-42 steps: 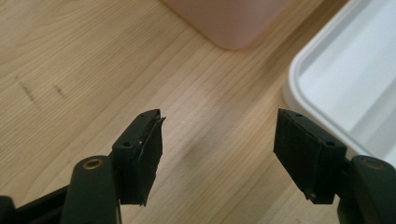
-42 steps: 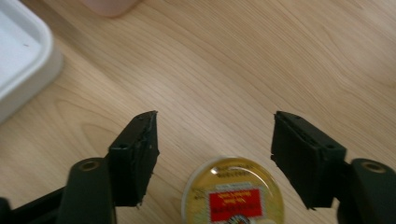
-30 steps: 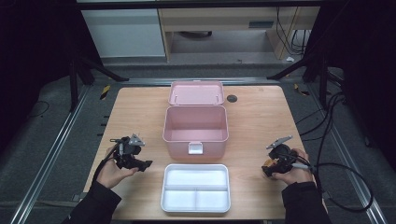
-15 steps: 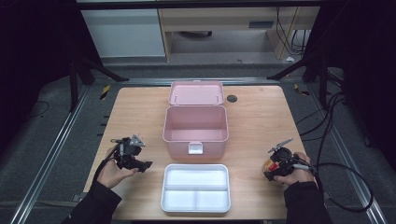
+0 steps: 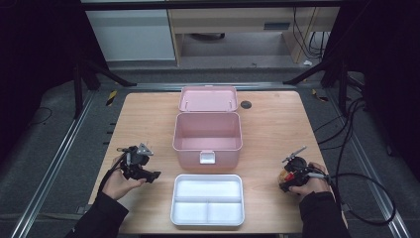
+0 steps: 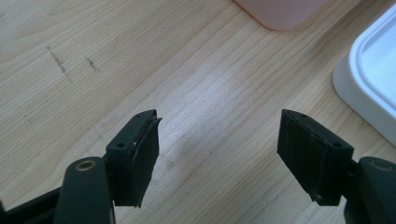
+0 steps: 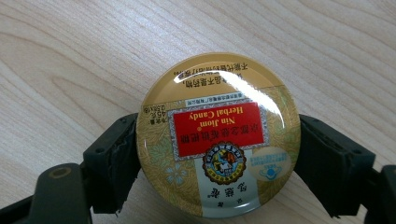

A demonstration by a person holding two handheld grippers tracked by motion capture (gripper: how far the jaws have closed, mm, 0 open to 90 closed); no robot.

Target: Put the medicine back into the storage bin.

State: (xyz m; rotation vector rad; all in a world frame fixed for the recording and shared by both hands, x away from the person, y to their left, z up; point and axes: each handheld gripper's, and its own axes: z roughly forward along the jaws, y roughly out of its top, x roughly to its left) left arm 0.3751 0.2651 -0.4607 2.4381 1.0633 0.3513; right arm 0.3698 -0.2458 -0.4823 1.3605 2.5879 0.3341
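The right gripper (image 7: 219,154) has its jaws clamped on the sides of a round gold candy tin (image 7: 218,135), low over the table (image 5: 277,134) at its near right. The left gripper (image 6: 219,149) stands wide apart with nothing between its jaws, above bare wood left of the white tray (image 5: 208,201).

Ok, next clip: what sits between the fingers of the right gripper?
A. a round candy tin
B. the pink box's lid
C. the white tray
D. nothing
A: in the right gripper view a round gold candy tin with a red label sits between the two black fingers of the right gripper, which press on its rim from both sides.
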